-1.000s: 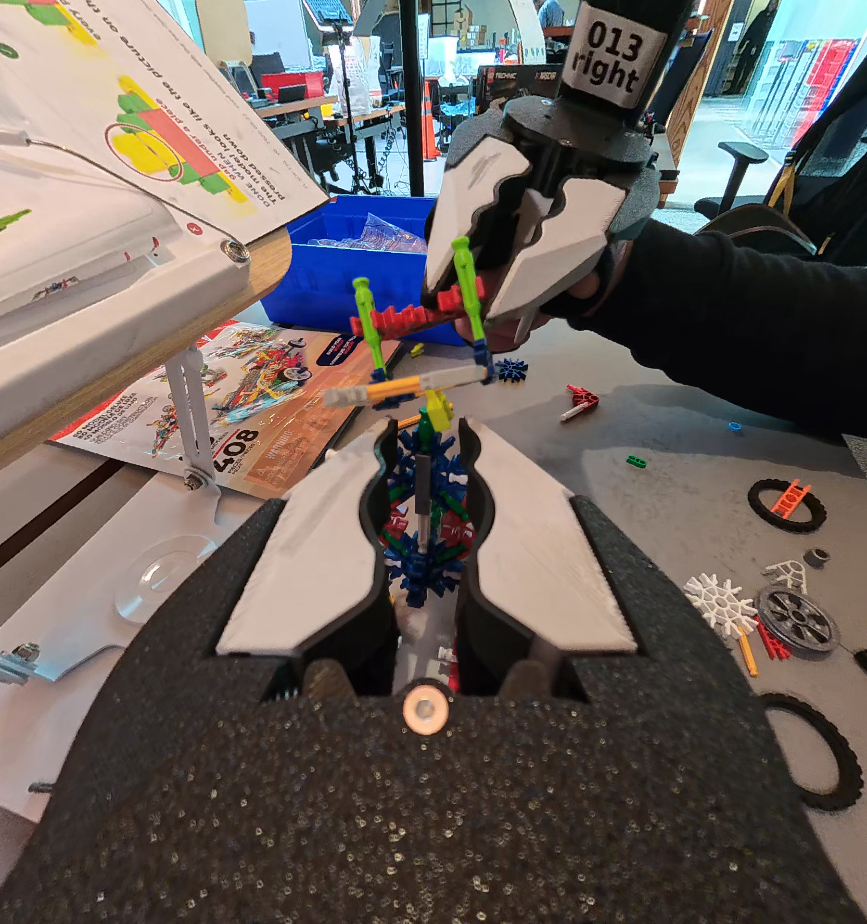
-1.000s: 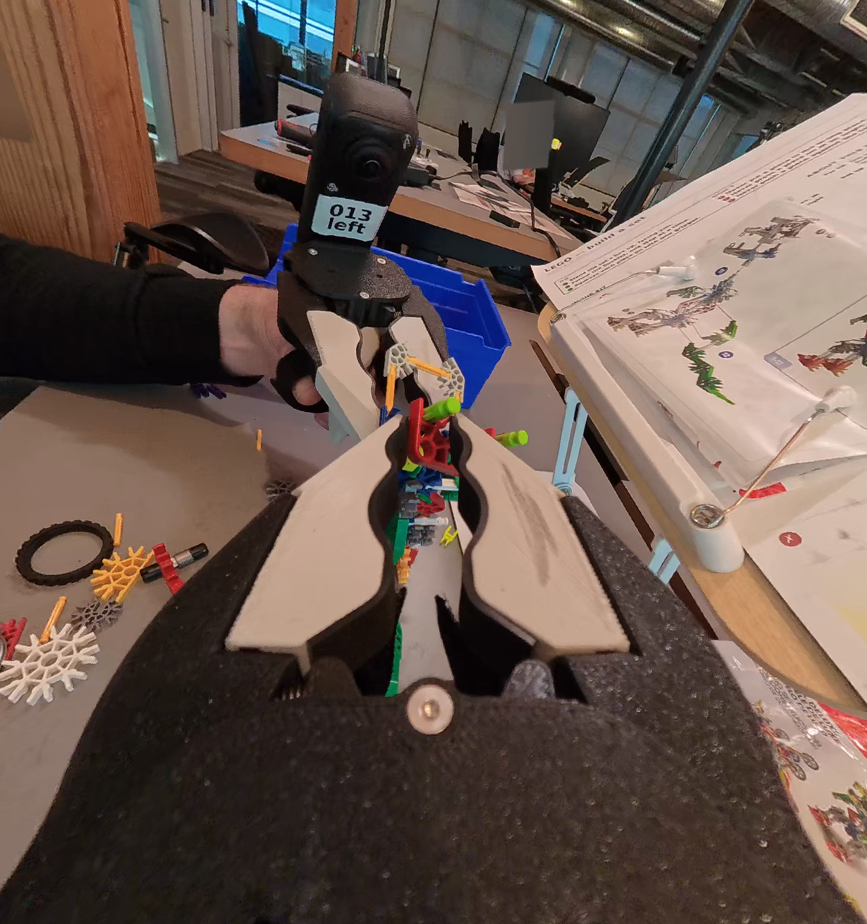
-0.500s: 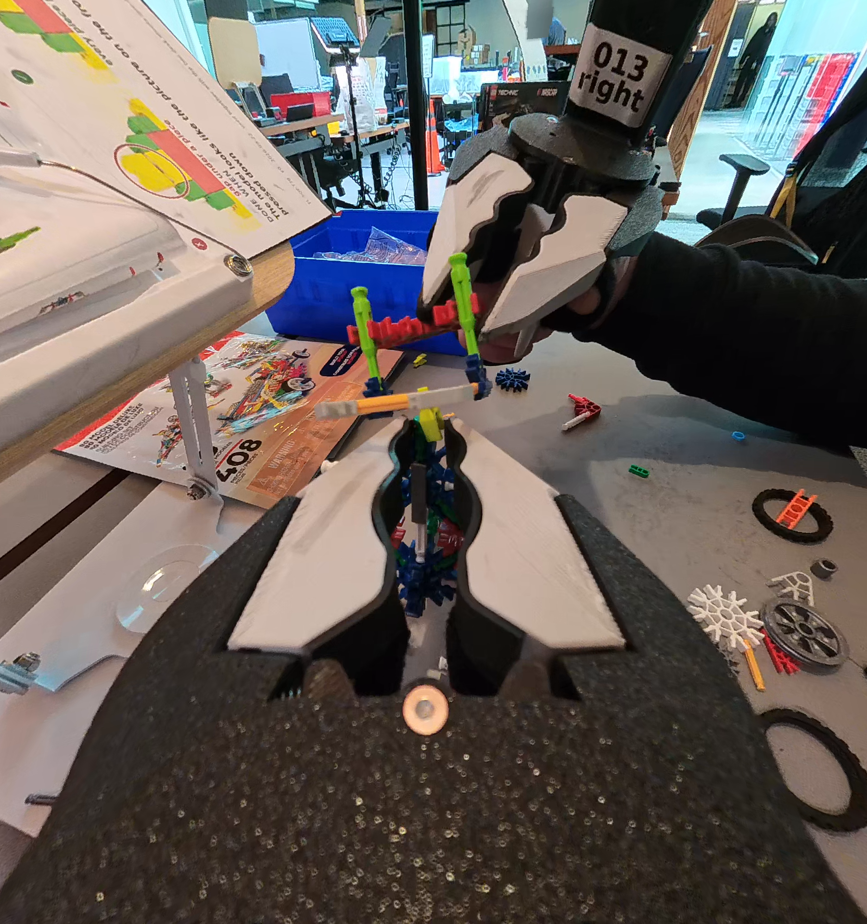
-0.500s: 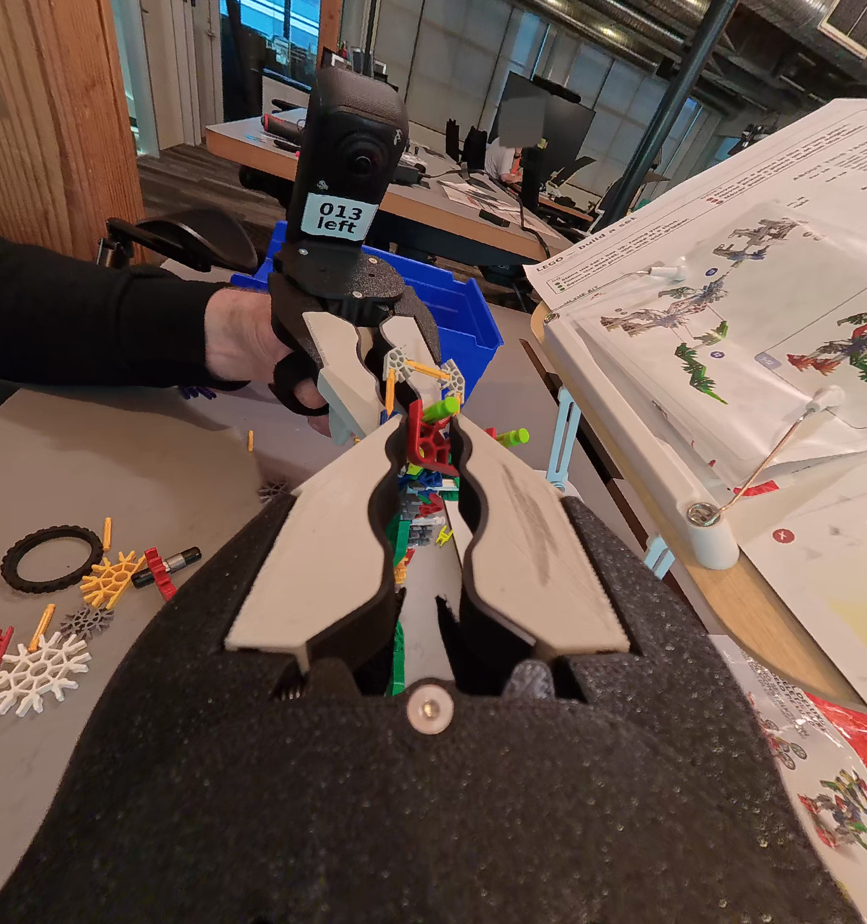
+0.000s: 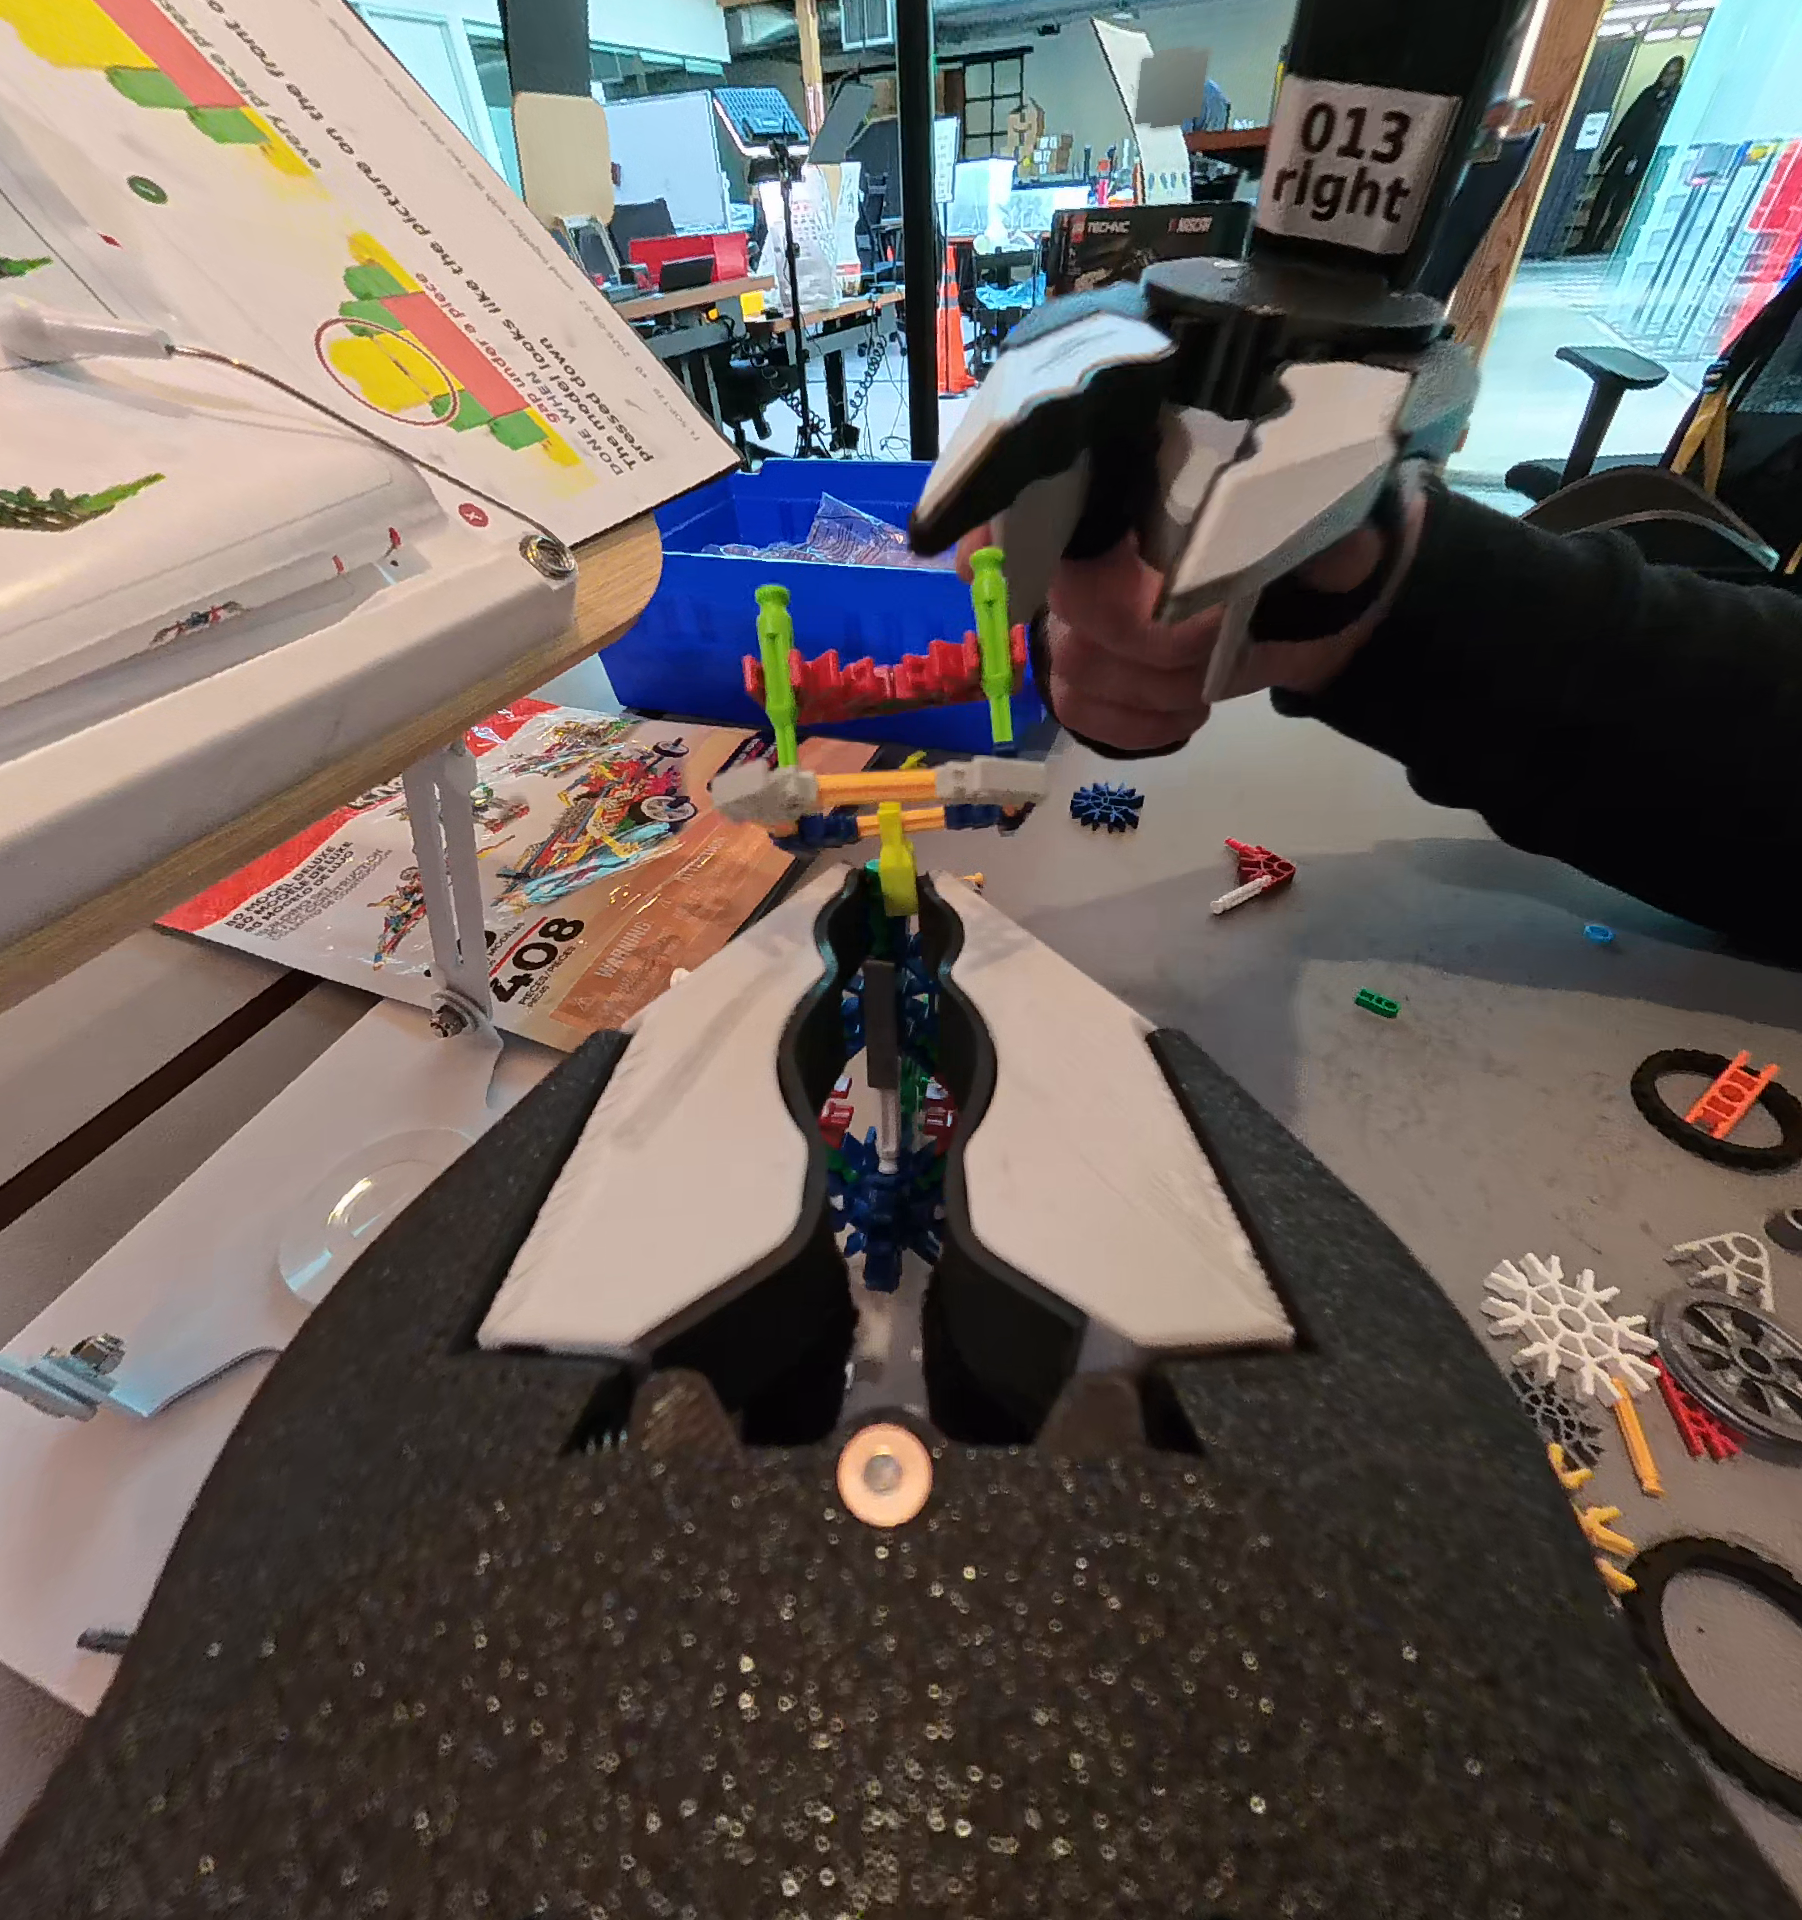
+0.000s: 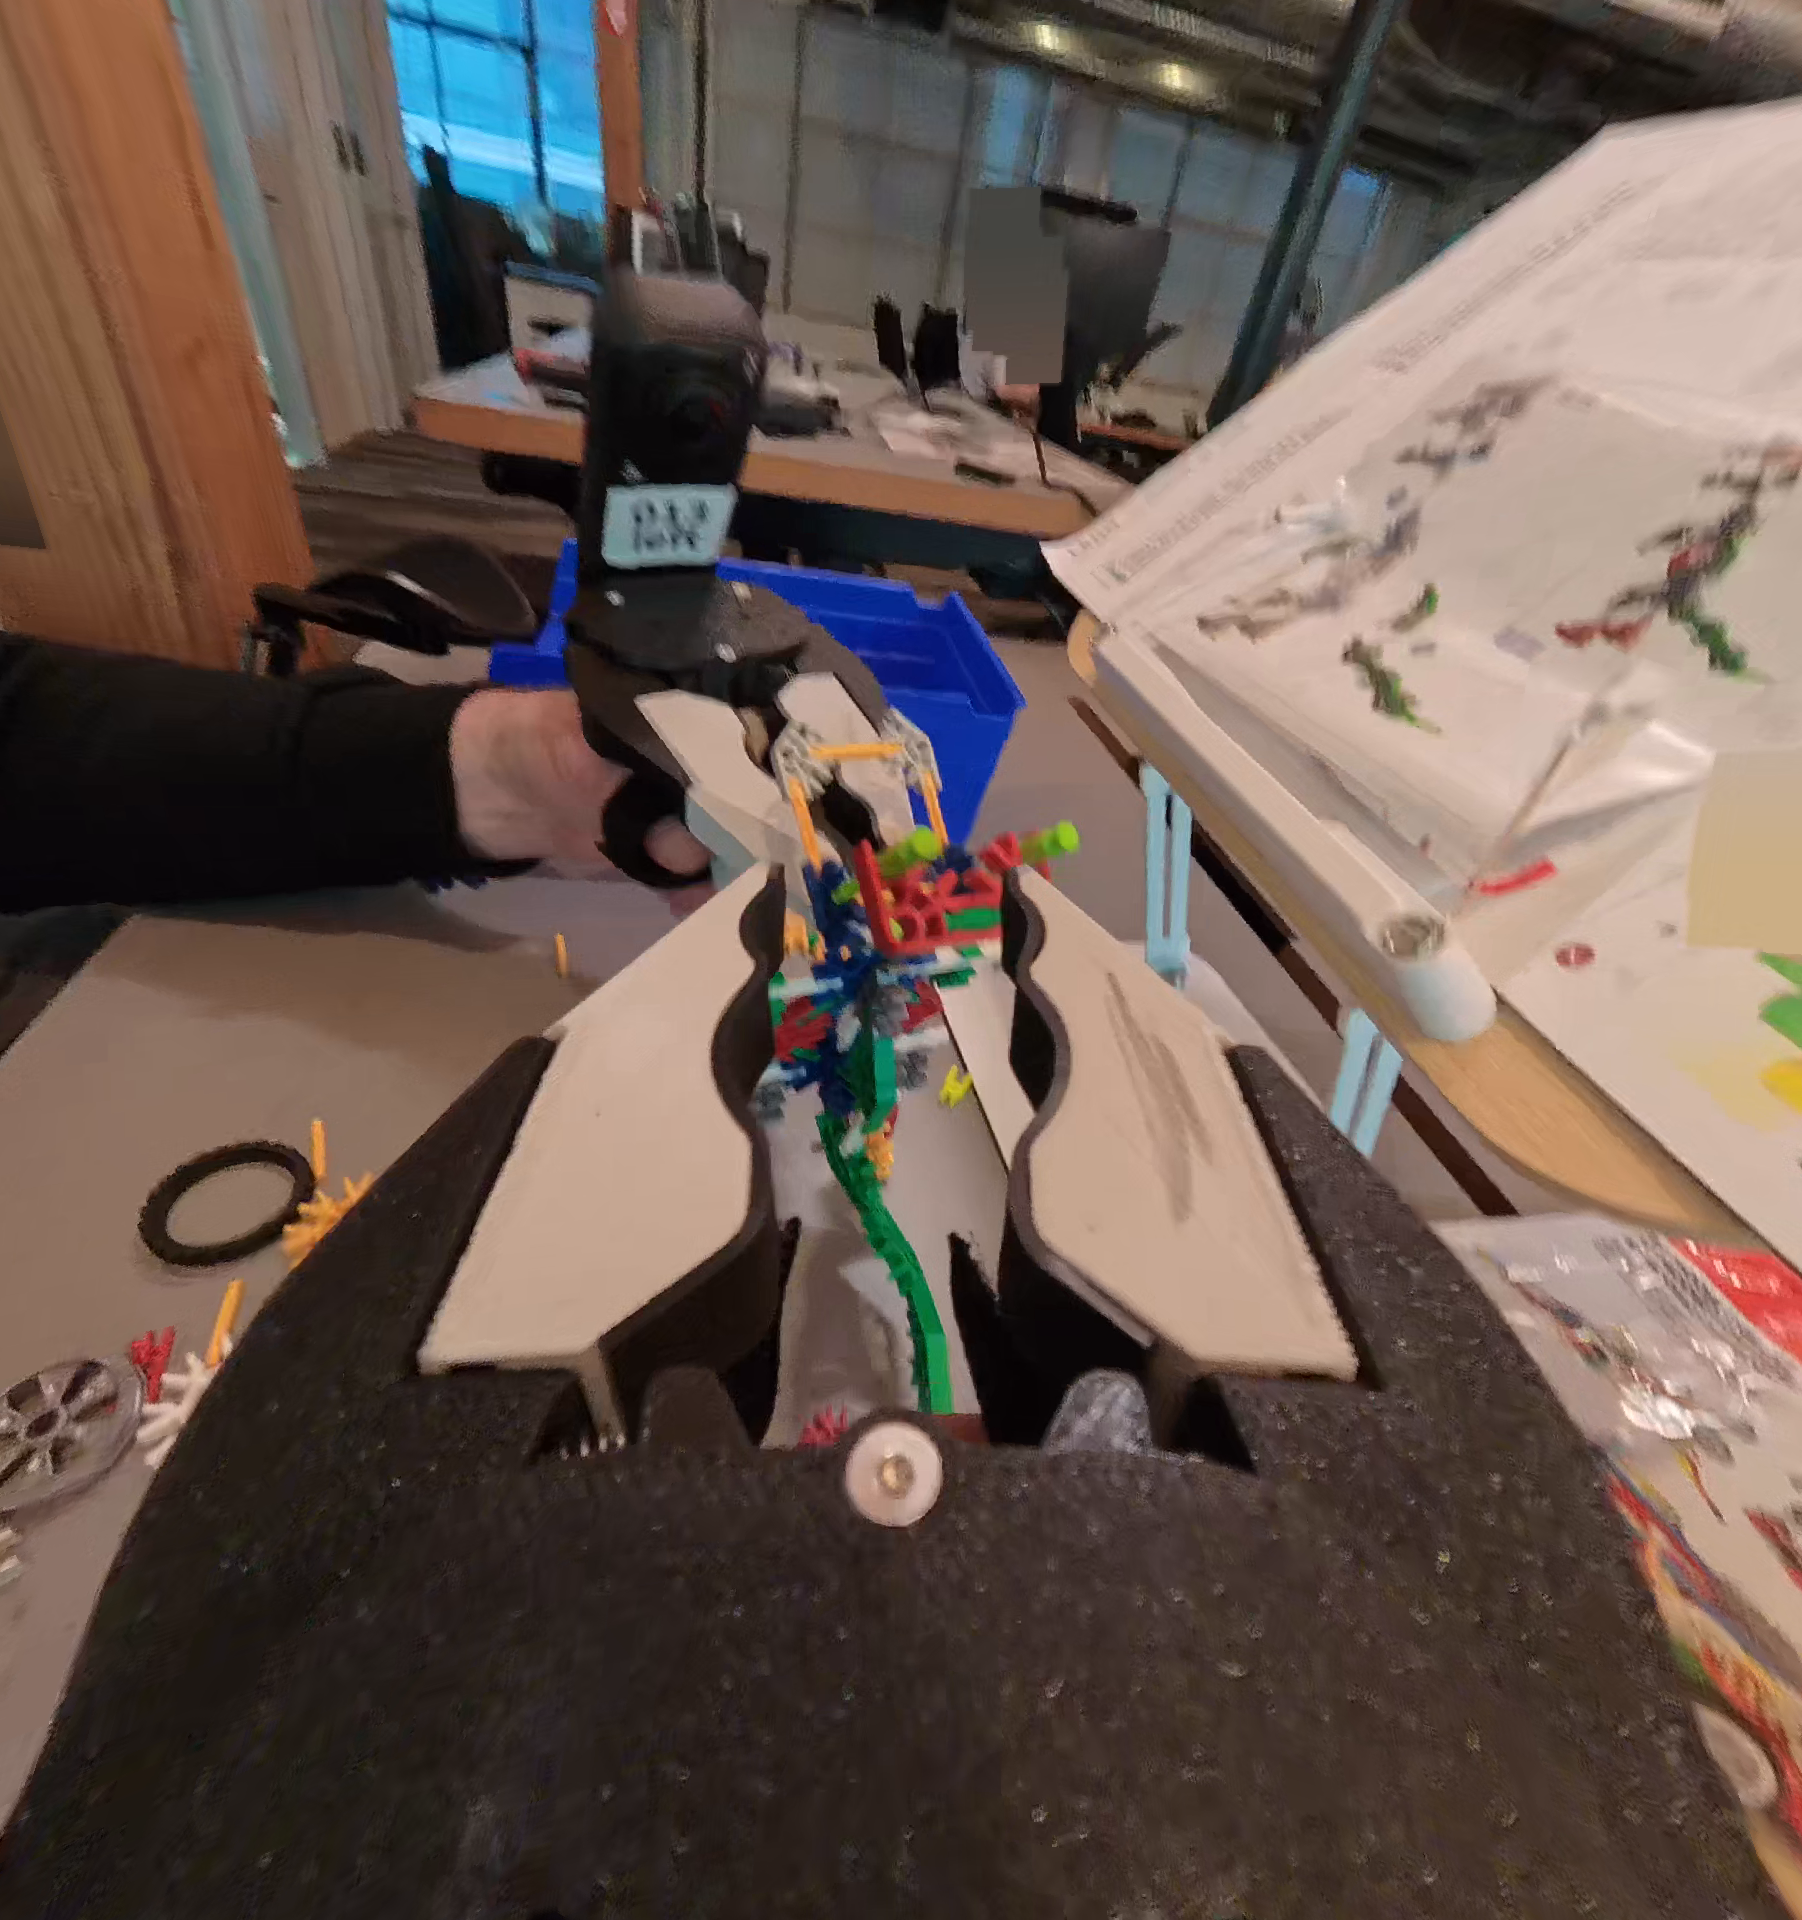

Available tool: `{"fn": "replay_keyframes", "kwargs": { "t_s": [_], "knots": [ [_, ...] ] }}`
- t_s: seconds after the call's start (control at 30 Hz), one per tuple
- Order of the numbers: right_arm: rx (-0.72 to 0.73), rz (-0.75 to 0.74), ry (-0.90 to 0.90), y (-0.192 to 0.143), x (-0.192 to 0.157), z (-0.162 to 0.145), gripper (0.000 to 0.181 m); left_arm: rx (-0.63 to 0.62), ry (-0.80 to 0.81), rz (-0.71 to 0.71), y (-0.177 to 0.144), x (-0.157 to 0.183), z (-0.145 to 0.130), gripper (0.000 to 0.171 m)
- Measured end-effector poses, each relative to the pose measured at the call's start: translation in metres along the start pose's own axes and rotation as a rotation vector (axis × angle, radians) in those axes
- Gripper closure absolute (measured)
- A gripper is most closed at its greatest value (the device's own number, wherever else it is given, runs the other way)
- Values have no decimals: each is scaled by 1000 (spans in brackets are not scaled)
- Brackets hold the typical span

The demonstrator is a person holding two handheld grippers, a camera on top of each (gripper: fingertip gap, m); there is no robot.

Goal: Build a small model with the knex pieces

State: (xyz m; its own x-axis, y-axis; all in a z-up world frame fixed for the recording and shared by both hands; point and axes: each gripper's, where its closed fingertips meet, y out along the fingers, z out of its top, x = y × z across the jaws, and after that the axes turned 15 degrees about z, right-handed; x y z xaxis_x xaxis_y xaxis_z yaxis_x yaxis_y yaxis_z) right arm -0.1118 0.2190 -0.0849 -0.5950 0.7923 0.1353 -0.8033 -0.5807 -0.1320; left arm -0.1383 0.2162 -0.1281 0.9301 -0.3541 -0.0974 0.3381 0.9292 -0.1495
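The left gripper (image 5: 889, 894) has its jaws clamped on a multicoloured rod-and-connector toy model (image 5: 881, 790), at centre frame in the left wrist view. The right gripper (image 6: 892, 904) has its jaws apart. Its fingertips flank the model's red upper section (image 6: 928, 904); contact cannot be confirmed.

The work surface is a grey tabletop (image 5: 1344, 1101). Loose parts lie at lower right of the left wrist view: black tyre rings (image 5: 1723, 1110), a white snowflake connector (image 5: 1562, 1325) and a grey spoked wheel (image 5: 1754, 1366). A blue bin (image 5: 772, 613) stands behind the model. A tilted wooden board (image 5: 273, 790) carrying printed instruction sheets (image 5: 377, 260) fills the upper left. A printed packet (image 5: 564, 862) lies flat under the board.

The background is an open workshop with desks, a black post (image 5: 916, 229) and an office chair (image 5: 1603, 405).
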Motion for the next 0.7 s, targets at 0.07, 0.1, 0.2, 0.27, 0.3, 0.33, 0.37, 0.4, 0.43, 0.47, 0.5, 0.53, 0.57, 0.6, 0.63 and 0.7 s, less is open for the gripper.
{"fn": "replay_keyframes", "kwargs": {
  "t_s": [0.07, 0.1, 0.2, 0.27, 0.3, 0.33, 0.37, 0.4, 0.43, 0.47, 0.5, 0.53, 0.57, 0.6, 0.63, 0.7],
  "knots": [
    [-9, -14, 61, -2, 6, -12, 152, 5, 0, -2, 1, 1, 0, 166],
    [-7, -9, 89, -1, 7, -17, 153, 7, 0, -5, 1, 1, 0, 166],
    [-71, -24, 113, 8, 10, -38, 157, 16, -5, -12, 0, 1, 0, 166],
    [-76, -2, 128, 16, 8, -42, 156, 17, -7, -17, -1, 1, 0, 166],
    [-55, 9, 134, 20, 8, -41, 157, 18, -4, -18, -1, 1, 0, 166],
    [-32, 12, 146, 24, 9, -40, 158, 18, -5, -20, 0, 2, 0, 166],
    [-13, -2, 154, 26, 12, -40, 158, 18, -10, -27, -1, 2, 0, 166],
    [5, -6, 161, 28, 14, -39, 159, 20, -14, -32, -1, 2, 0, 166],
    [10, 5, 170, 31, 13, -41, 161, 22, -16, -31, -1, 2, 0, 166],
    [5, 12, 167, 34, 11, -42, 162, 23, -17, -34, -1, 3, 0, 166],
    [12, 9, 161, 35, 11, -41, 163, 23, -16, -33, -1, 2, 0, 166],
    [21, 16, 171, 35, 10, -41, 163, 24, -18, -37, -2, 2, 1, 166],
    [32, 22, 181, 36, 10, -41, 163, 24, -20, -42, -2, 3, 1, 166],
    [44, 21, 184, 36, 10, -40, 163, 26, -22, -43, -3, 2, 1, 166],
    [52, 21, 187, 37, 9, -40, 164, 27, -21, -41, -3, 2, 1, 166],
    [61, 22, 192, 38, 9, -40, 165, 31, -29, -43, -3, 1, 1, 167]
  ]
}}
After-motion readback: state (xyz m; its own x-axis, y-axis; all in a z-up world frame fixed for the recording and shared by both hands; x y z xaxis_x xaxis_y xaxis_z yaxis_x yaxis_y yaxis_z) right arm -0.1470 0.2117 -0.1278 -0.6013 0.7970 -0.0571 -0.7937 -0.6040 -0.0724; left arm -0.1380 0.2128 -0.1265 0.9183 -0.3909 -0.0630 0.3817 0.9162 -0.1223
